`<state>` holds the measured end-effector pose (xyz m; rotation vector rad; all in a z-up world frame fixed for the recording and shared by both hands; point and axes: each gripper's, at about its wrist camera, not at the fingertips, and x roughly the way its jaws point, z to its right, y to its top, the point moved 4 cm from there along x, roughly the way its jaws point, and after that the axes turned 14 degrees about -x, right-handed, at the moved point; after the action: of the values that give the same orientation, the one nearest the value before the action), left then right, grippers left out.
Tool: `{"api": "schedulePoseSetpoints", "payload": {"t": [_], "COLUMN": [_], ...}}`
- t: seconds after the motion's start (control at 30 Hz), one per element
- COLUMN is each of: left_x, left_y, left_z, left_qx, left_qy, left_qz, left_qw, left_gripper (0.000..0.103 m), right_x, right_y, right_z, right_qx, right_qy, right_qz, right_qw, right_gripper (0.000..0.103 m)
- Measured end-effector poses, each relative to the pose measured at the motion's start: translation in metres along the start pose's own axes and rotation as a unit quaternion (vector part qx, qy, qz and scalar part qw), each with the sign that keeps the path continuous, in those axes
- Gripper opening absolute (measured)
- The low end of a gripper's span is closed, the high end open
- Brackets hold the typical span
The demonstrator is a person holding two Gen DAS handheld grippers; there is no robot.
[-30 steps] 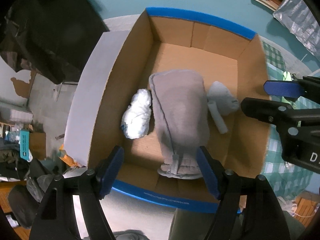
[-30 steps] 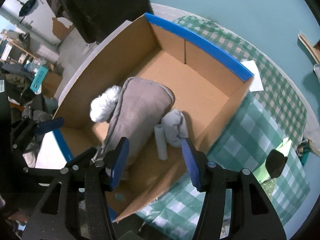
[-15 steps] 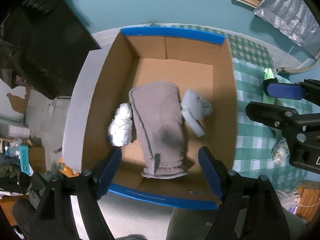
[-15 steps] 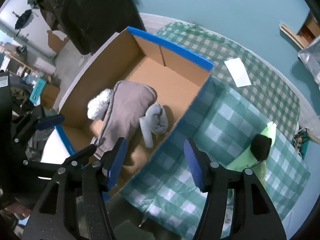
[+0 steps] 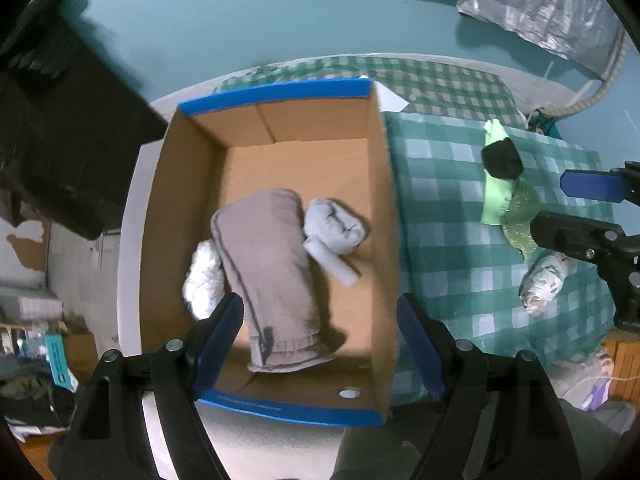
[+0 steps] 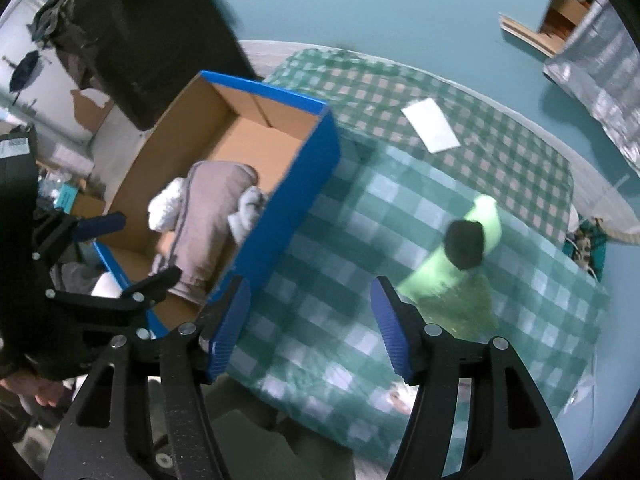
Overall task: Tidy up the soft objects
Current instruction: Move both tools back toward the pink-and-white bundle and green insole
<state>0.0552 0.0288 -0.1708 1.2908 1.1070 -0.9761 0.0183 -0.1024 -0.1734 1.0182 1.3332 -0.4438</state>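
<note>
Both tongs stand apart and empty: the left tongs [image 5: 320, 340] hang over the cardboard box [image 5: 384, 216], and the right tongs [image 6: 310, 324], jaws just widening, over the checkered tabletop [image 6: 360, 216]. In the box a grey-brown garment [image 5: 272, 264] lies between a white bundle [image 5: 204, 280] at nine o'clock and a pale-grey roll [image 5: 334, 232] at two o'clock.

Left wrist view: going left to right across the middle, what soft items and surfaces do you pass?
White fluffy bundle → taupe folded garment → grey rolled socks → cardboard box wall → checkered cloth → lime green item.
</note>
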Motion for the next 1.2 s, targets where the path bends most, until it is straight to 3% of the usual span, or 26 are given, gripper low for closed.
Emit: {"api": "schedulePoseSetpoints", "payload": {"t": [0.63, 1.2], "left_x": [-0.003, 0.038], "left_y": [-0.004, -0.028], "left_z": [0.087, 0.151], "left_qx": [0.094, 0.168], "left_qy": [-0.031, -0.034], "left_qz": [0.001, -0.034], "left_qw": [0.995, 0.9846], "left_gripper": [0.08, 0.08], "right_x": [-0.017, 0.016], "right_y": [-0.107, -0.168], "right_z": [0.089, 0.118], "right_qx": [0.153, 0.257], "right_qy": [-0.033, -0.035], "right_qz": [-0.03, -0.065], "right_qw": [0.987, 0.964], "right_gripper": [0.064, 0.065]}}
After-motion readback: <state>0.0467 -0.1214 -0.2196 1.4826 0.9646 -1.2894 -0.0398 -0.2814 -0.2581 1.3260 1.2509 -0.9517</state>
